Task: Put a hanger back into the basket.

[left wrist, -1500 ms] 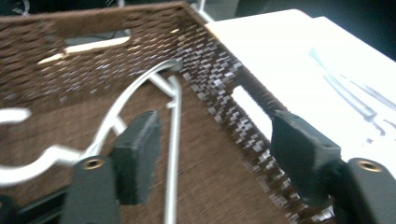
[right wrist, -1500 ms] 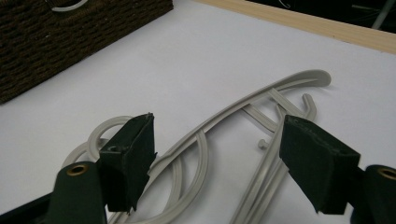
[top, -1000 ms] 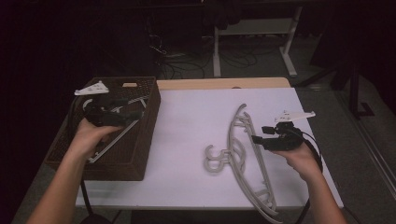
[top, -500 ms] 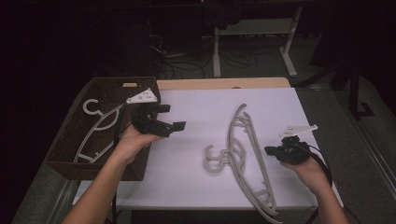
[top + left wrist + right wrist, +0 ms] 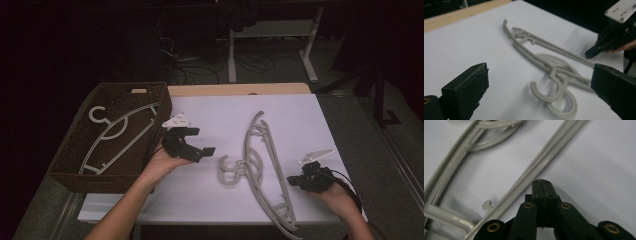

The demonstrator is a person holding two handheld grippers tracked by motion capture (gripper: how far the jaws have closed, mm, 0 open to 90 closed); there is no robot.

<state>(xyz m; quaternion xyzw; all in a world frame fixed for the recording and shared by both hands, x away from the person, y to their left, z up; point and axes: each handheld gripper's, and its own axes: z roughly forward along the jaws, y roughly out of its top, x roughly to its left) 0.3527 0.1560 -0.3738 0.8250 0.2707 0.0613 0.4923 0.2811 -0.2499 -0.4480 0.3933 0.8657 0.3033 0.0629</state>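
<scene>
2 grey hangers [image 5: 260, 170] lie tangled mid-table on my white sheet [image 5: 220, 115], hooks overlapping. My left gripper [image 5: 187, 145] hangs over the sheet beside the basket [image 5: 75, 165], jaws spread wide and empty. My right gripper [image 5: 300, 181], jaws pressed together on nothing, sits just beside a hanger bar.

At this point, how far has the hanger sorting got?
Done: one white hanger lies in the brown basket. In hand: nothing; the open left gripper faces the grey hangers, the right gripper is shut empty against them. Left: those hangers on the table.
</scene>
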